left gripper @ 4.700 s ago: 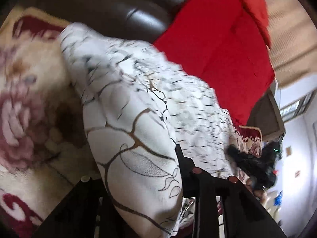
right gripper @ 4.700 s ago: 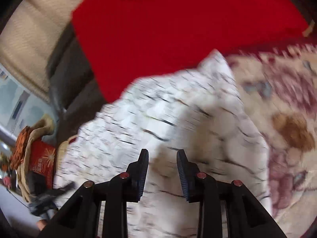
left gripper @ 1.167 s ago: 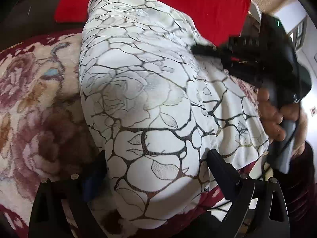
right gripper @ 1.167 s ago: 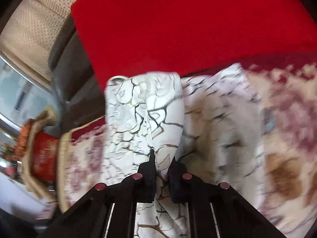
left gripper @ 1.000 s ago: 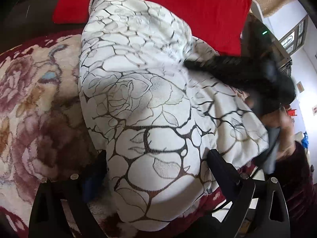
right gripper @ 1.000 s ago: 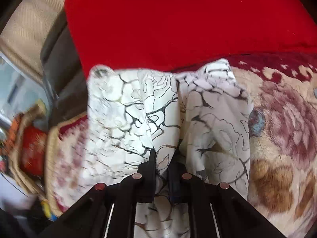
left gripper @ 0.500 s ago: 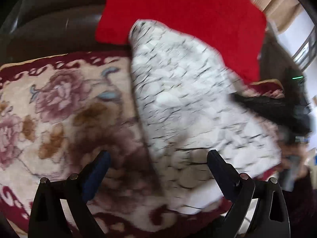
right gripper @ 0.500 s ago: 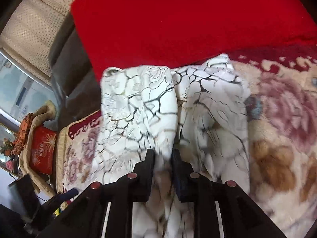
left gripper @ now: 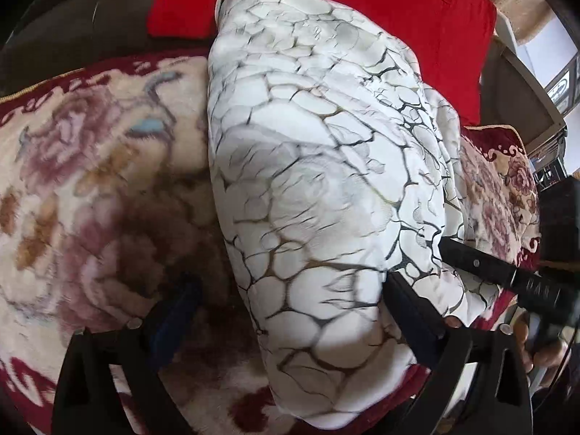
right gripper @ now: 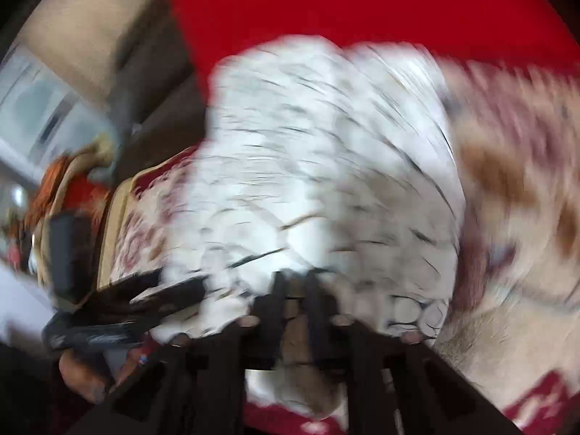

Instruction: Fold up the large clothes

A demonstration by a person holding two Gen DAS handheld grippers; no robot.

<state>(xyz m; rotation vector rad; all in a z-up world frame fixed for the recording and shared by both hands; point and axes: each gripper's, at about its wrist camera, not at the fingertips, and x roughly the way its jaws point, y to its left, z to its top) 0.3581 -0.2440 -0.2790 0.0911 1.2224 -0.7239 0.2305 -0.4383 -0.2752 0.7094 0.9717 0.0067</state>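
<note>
One white garment (left gripper: 319, 188), veined with dark lines, is lying bunched on the floral blanket (left gripper: 90, 166); left gripper (left gripper: 290, 311) is gaping around it (right gripper (right gripper: 295, 290) closed, blurred).

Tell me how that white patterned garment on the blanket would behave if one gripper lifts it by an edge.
The white garment would probably flop and sag; it lies in soft rounded folds. It looks thick, so likely bulky but not heavy. On the plush blanket it should drag rather than slide.
</note>
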